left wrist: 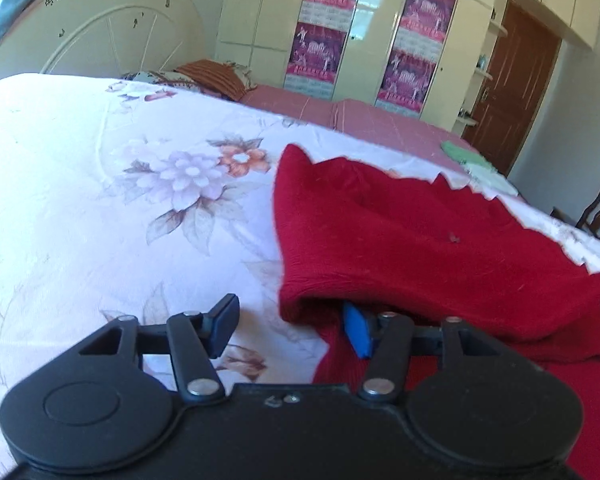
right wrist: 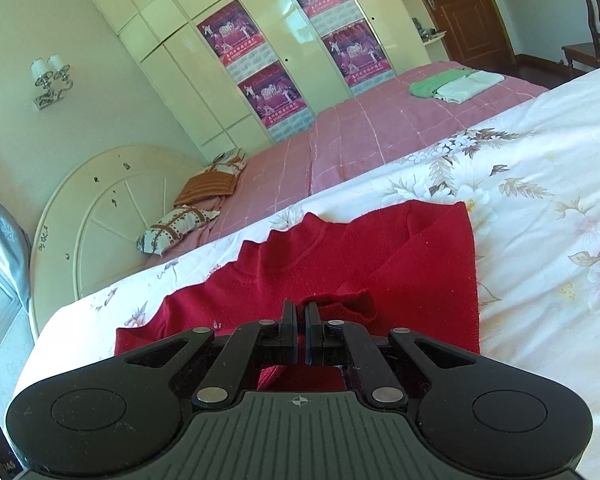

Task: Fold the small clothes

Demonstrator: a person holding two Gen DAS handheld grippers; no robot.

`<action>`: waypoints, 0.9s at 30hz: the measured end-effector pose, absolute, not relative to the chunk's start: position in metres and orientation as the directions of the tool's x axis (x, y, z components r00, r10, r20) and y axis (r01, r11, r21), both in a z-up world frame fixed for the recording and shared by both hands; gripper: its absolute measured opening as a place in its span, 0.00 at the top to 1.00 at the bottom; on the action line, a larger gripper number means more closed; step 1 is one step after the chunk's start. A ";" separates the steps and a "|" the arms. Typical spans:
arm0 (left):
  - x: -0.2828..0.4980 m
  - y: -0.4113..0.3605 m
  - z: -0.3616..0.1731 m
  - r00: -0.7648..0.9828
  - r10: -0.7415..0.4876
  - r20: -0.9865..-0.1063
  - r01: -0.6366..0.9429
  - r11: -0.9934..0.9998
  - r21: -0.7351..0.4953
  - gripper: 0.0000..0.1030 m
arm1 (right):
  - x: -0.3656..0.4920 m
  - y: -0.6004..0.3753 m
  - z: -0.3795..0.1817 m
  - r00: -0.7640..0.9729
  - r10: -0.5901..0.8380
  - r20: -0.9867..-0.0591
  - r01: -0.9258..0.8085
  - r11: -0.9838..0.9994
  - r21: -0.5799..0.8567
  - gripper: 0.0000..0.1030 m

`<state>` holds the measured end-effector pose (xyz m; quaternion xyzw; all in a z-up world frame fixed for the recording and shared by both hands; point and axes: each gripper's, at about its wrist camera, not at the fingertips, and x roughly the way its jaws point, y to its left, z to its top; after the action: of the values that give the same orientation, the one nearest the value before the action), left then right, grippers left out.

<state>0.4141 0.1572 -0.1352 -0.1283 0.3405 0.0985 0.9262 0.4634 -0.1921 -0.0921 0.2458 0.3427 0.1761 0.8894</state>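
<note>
The red sweater point(left wrist: 440, 248) lies on the flowery bed cover point(left wrist: 100, 184). The left gripper point(left wrist: 290, 330) is wide open, one finger tucked under a red fold. The right gripper point(right wrist: 301, 334) pinches a bit of sweater; its tips are hard to see.

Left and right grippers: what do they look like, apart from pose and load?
Both are matte black plastic with two round side housings, linkage bars and silver pivot pins. The left gripper has blue pads on its jaws; the right gripper has dark jaws with thin blue edging, a ribbed grey top plate and a small compass-like mark. No cables or sleeves show.
</note>
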 end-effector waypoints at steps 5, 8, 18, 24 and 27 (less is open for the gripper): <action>0.413 0.158 -0.135 0.748 0.087 -0.658 -0.238 0.961 -0.143 0.48 | 0.456 -0.212 -0.091 0.743 0.432 -0.511 -0.125 0.840 0.528 0.98; 0.412 0.158 -0.134 0.747 0.085 -0.659 -0.232 0.963 -0.138 0.48 | 0.459 -0.216 -0.114 0.674 0.437 -0.596 -0.103 0.854 0.509 0.98; 0.381 0.156 -0.116 0.799 0.047 -0.600 -0.221 0.951 -0.218 0.43 | 0.451 -0.226 -0.124 0.672 0.447 -0.590 -0.094 0.842 0.531 0.98; 0.399 0.146 -0.124 0.773 0.034 -0.633 -0.203 0.959 -0.196 0.40 | 0.454 -0.225 -0.124 0.665 0.449 -0.597 -0.095 0.844 0.529 0.98; 0.416 0.154 -0.131 0.749 0.061 -0.659 -0.224 0.960 -0.166 0.46 | 0.455 -0.224 -0.124 0.659 0.450 -0.603 -0.099 0.846 0.523 0.98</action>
<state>0.4161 0.1544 -0.1309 -0.1180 0.3457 0.0766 0.9277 0.4547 -0.2240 -0.1239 0.2293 0.3823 0.1556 0.8815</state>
